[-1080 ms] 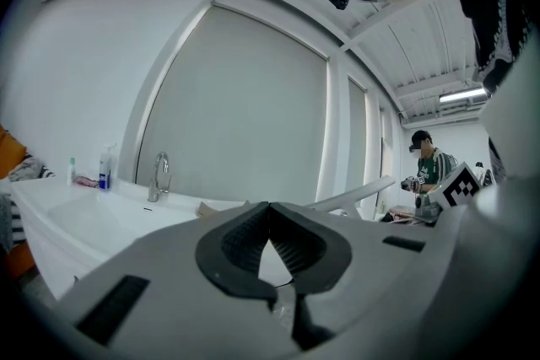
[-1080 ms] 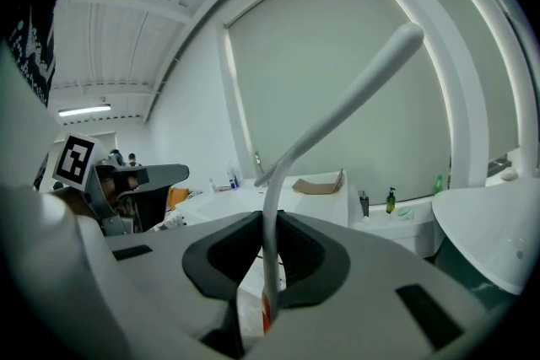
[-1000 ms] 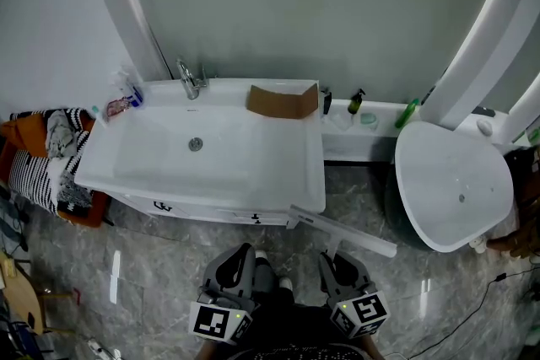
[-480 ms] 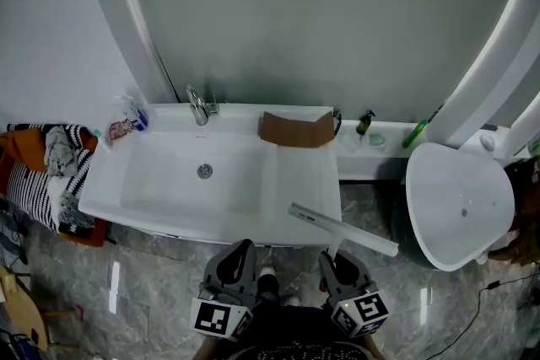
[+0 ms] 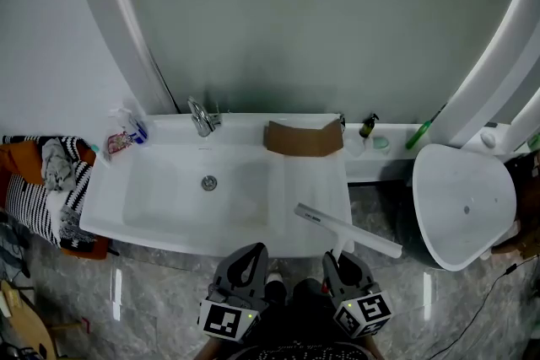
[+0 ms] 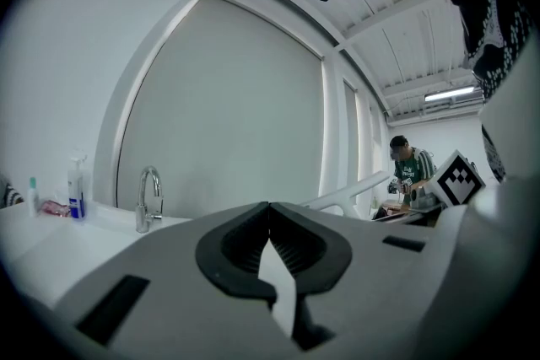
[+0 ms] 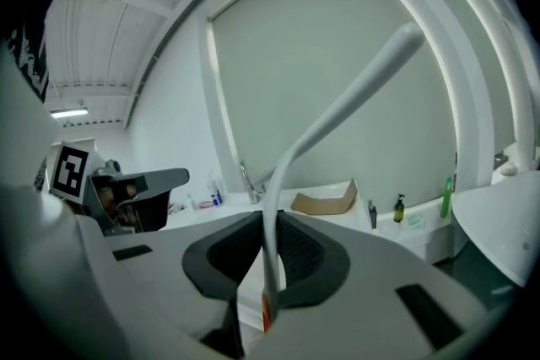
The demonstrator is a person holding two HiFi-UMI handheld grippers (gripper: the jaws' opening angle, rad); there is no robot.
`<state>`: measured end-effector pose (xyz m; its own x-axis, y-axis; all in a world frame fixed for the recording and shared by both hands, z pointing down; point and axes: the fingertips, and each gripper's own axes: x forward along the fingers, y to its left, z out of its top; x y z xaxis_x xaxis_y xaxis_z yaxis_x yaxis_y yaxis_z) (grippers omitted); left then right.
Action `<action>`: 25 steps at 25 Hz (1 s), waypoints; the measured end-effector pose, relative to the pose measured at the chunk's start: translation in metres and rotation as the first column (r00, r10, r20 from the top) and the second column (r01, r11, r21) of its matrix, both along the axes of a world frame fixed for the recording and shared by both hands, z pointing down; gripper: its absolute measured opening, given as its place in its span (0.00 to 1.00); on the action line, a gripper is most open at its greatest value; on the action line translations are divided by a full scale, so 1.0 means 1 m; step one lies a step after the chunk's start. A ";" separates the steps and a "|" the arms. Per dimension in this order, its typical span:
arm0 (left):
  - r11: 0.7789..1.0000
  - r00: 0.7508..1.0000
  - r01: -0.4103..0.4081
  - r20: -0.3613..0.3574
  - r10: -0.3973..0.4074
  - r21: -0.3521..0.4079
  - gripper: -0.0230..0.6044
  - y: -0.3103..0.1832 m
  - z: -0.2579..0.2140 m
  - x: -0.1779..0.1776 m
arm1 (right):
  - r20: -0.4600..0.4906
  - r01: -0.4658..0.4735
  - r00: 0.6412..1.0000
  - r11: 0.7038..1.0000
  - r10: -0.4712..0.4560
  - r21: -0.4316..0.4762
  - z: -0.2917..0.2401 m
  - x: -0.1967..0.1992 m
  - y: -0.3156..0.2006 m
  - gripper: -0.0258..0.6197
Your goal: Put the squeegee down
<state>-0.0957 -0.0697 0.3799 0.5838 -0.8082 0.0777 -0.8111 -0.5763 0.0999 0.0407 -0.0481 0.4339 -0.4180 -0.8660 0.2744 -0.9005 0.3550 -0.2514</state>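
The squeegee (image 5: 346, 230) is a long white bar on a thin white handle. It hangs over the front right corner of the white sink (image 5: 169, 198). My right gripper (image 5: 339, 259) is shut on its handle just below the bar. In the right gripper view the handle (image 7: 270, 249) runs up between the closed jaws of the right gripper (image 7: 266, 225) and bends toward the bar (image 7: 363, 80). My left gripper (image 5: 251, 255) is beside it at the sink's front edge. In the left gripper view the left gripper (image 6: 269, 219) has its jaws shut with nothing between them.
A faucet (image 5: 201, 117) and a brown cardboard box (image 5: 305, 137) stand at the back of the sink, a spray bottle (image 5: 126, 131) at its left corner. Small bottles (image 5: 368, 126) line a ledge. A white oval basin (image 5: 464, 202) stands right; striped clothes (image 5: 42, 181) lie left.
Both grippers have come forward toward the sink. The squeegee, still held in the right gripper, has gone from over the floor to over the sink's front right corner.
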 end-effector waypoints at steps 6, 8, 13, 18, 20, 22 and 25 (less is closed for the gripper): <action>0.998 0.997 0.044 -0.057 -0.046 -0.039 0.04 -0.011 0.003 -0.005 | 0.001 -0.004 1.000 1.000 0.004 -0.031 0.006 0.000 -0.014 0.13; 0.997 0.996 0.058 -0.058 -0.060 -0.049 0.04 -0.015 0.005 -0.007 | 0.001 0.001 1.000 0.999 -0.001 -0.038 0.007 0.001 -0.019 0.13; 0.995 0.996 0.075 -0.050 -0.079 -0.065 0.04 -0.024 0.010 -0.003 | 0.007 0.031 0.999 0.998 -0.031 -0.049 0.012 0.002 -0.031 0.13; 0.992 0.993 0.098 -0.057 -0.102 -0.075 0.04 -0.043 0.009 0.017 | 0.019 0.045 0.999 0.997 -0.044 -0.056 0.012 0.020 -0.052 0.13; 0.991 0.991 0.104 -0.073 -0.110 -0.078 0.04 -0.048 0.004 0.027 | 0.021 0.046 0.999 0.998 -0.045 -0.052 0.009 0.029 -0.061 0.13; 0.992 0.992 0.102 -0.068 -0.107 -0.079 0.04 -0.055 0.004 0.035 | 0.021 0.047 0.999 0.998 -0.046 -0.048 0.008 0.036 -0.072 0.13; 0.990 0.991 0.112 -0.058 -0.117 -0.082 0.04 -0.066 0.006 0.044 | 0.030 0.050 0.998 0.998 -0.048 -0.045 0.009 0.047 -0.085 0.13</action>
